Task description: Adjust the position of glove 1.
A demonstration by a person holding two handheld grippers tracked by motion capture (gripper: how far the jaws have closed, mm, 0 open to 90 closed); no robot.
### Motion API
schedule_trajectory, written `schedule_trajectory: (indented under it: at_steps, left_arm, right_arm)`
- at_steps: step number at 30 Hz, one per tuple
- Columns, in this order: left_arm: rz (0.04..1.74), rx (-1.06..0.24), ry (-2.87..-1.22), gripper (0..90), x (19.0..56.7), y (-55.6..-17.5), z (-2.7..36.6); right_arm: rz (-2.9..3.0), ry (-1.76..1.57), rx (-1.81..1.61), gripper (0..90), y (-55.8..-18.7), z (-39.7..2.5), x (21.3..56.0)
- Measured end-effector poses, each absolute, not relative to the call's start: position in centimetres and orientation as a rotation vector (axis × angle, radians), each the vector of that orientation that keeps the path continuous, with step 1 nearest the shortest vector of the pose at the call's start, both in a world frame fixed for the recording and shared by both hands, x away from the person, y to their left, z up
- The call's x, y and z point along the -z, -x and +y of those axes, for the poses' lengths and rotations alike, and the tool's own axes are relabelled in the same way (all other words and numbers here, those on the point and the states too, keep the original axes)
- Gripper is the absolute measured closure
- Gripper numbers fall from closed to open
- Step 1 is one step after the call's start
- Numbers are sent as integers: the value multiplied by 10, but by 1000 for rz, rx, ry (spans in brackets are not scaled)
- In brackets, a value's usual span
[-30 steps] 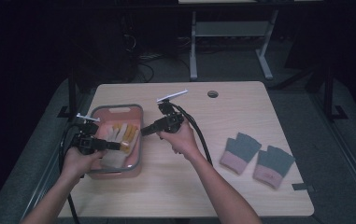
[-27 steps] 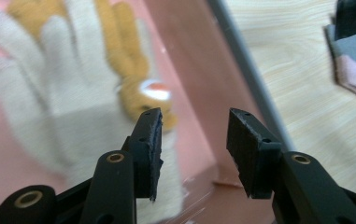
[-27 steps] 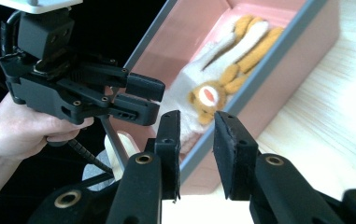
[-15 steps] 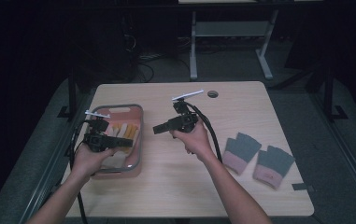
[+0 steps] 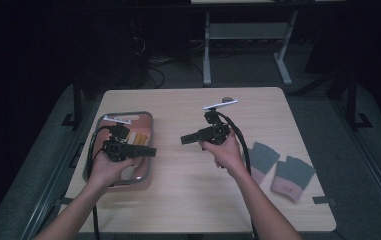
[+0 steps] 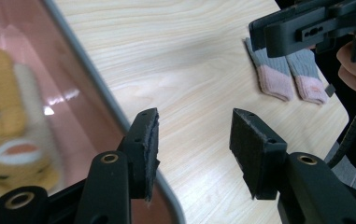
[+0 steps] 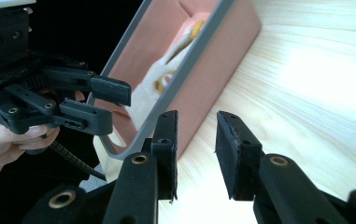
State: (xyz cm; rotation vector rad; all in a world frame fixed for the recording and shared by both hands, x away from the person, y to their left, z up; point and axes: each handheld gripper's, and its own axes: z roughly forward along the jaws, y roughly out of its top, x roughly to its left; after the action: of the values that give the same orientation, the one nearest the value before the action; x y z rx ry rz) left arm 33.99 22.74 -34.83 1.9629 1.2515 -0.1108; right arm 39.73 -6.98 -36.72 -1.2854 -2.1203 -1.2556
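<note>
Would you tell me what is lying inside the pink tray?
The pink tray holds a cream and yellow glove. The left gripper and the hand behind it cover the tray's near part.

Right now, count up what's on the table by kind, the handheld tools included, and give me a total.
Pink tray with grey rim: 1
Grey and pink gloves: 2
Yellow and cream glove in the tray: at least 1, partly hidden
Handheld tools, left tool and right tool, both open: 2
Total: 6
</note>
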Motion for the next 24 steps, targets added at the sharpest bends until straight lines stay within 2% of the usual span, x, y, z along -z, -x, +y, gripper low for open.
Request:
schedule_trajectory:
  at_steps: [24]
  left_arm:
    - [1094, 157, -1985, 416, 350, -340, 155]
  right_arm:
    - [-2097, 1397, 1305, 645, -376, -143, 369]
